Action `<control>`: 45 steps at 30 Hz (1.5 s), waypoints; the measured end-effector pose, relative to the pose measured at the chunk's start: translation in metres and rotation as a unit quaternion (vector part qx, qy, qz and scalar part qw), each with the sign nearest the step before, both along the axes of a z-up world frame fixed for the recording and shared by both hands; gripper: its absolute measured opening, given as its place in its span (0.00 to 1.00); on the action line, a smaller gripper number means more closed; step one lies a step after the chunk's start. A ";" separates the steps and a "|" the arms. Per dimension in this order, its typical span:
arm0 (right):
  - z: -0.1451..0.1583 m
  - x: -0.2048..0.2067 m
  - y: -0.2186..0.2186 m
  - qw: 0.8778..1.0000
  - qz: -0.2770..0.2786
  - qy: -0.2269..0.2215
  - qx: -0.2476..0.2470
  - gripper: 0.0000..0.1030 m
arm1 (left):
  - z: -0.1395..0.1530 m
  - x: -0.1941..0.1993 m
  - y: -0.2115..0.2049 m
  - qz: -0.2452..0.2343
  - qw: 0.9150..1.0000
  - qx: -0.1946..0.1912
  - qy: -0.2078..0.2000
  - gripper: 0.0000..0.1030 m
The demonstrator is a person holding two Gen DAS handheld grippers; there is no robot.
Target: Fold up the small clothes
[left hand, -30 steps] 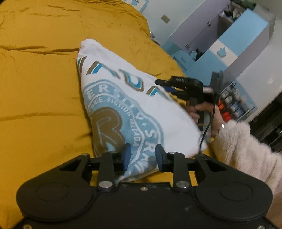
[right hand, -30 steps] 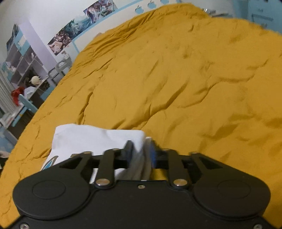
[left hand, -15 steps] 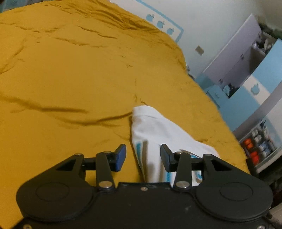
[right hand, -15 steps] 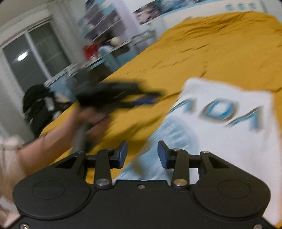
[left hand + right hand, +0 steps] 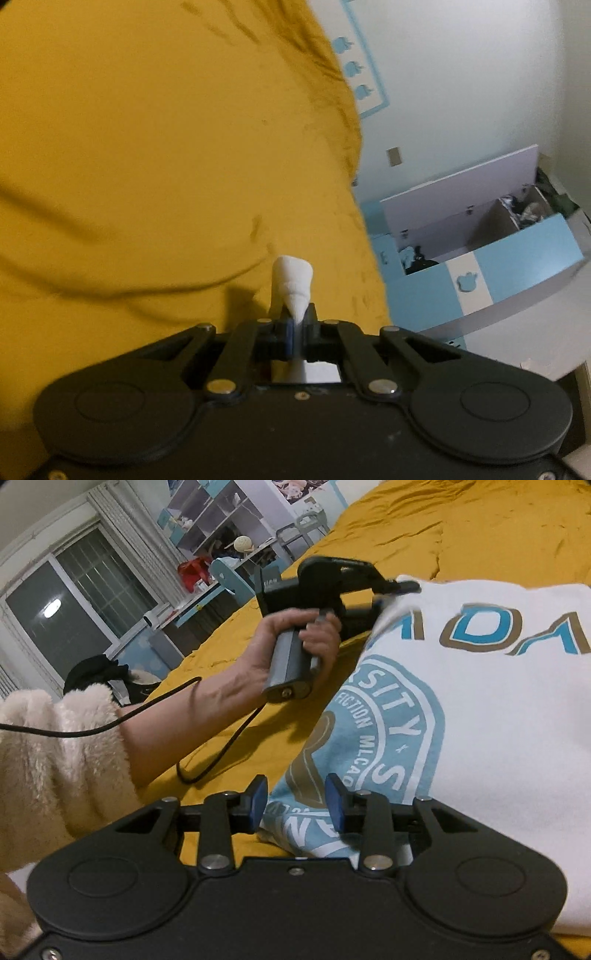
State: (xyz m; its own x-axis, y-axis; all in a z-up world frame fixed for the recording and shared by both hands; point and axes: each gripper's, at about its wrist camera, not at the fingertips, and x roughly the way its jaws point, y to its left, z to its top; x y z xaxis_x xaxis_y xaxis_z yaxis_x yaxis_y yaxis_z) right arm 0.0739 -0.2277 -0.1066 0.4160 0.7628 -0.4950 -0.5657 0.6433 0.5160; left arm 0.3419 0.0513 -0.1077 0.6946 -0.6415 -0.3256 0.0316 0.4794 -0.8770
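Left gripper [image 5: 295, 325]: jaws just snapped shut, pinching a bit of the white T-shirt [image 5: 292, 284]. Small white bunch of cloth sticks up past the tips, more white showing under the jaws. In the right wrist view same gripper [image 5: 400, 587] bites the shirt's far left corner, at the edge. Held by a bare hand [image 5: 295, 642] on a grey handle, fluffy cream sleeve [image 5: 55, 746] behind, black cable [image 5: 155, 709] hanging from it.

Right gripper [image 5: 295, 799]: jaws closing a little just now, still apart. Near corner of the shirt lies between the blue pads [image 5: 258, 797]; pads not pressing on it, gap each side. Not gripping.

Shirt [image 5: 480, 709] lies spread on the yellow bed cover [image 5: 147, 147], white w/ a blue and brown round badge and big letters. Near edge under the right gripper.

Round about: light blue and white drawers [image 5: 498, 251] beside the bed, open at top. Window [image 5: 74, 602] w/ dark glass, shelves [image 5: 221, 520] w/ small stuff on the far side.
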 end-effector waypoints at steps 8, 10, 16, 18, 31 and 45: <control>-0.002 -0.006 0.003 1.000 -0.007 -0.007 -0.012 0.32 | -0.015 0.027 -0.009 -0.005 0.996 0.073 0.057 0.16; 0.000 -0.007 0.003 1.000 -0.008 -0.009 -0.017 0.32 | -0.006 0.026 -0.002 0.005 0.996 0.062 0.065 0.26; 0.007 -0.010 -0.002 0.999 -0.036 0.006 -0.001 0.37 | 0.074 -0.030 0.025 0.013 0.996 0.088 0.010 0.35; 0.015 -0.013 -0.002 0.999 -0.044 0.001 -0.005 0.46 | 0.100 -0.061 0.035 0.013 0.997 0.071 -0.018 0.39; 0.057 -0.066 -0.005 0.991 -0.098 -0.062 -0.060 0.65 | 0.120 -0.258 0.041 -0.065 0.981 0.181 -0.039 0.52; 0.052 -0.058 -0.037 0.985 -0.149 -0.042 -0.079 0.66 | 0.027 -0.253 0.014 -0.082 0.995 0.055 0.029 0.52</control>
